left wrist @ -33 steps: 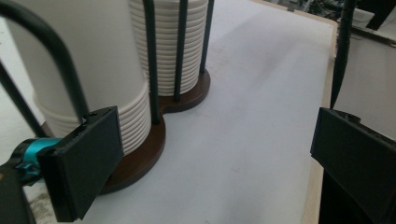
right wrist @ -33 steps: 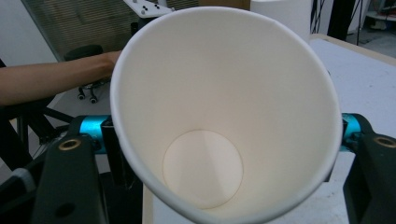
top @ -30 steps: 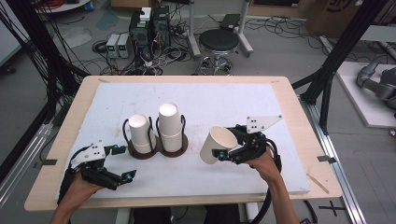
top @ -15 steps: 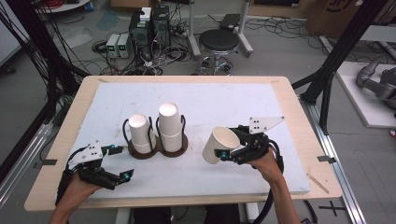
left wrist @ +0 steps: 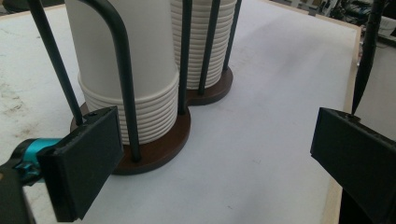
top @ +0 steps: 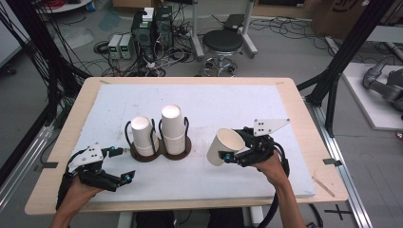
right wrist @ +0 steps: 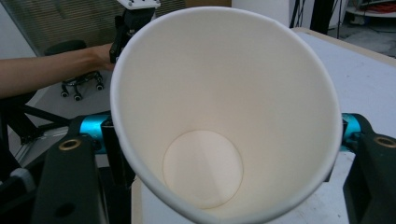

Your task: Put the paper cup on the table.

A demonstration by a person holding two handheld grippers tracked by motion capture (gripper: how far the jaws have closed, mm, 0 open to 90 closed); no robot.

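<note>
- Hands have barely shifted over the last second; both grippers sit at the near edge of the counter (top: 285,180) where they were.
- Our left gripper (top: 124,164) hovers low with its fingers (left wrist: 81,158) spread wide and nothing between them, aimed at the rack (top: 159,153) just ahead.
- Our right gripper (top: 234,146) has its fingers (right wrist: 79,172) pinching the paper cup (top: 221,145) by its sides, lifted off the counter and tipped on its side.
- The one small change: the cup's mouth now shows more openly to the high view than a second ago, so we judge it was rolled a little in the grip.
- Farther on, the short stack (top: 142,135) and the tall stack (top: 172,123) stand untouched in the rack, so the cup is apparently not yet placed on either.
</note>
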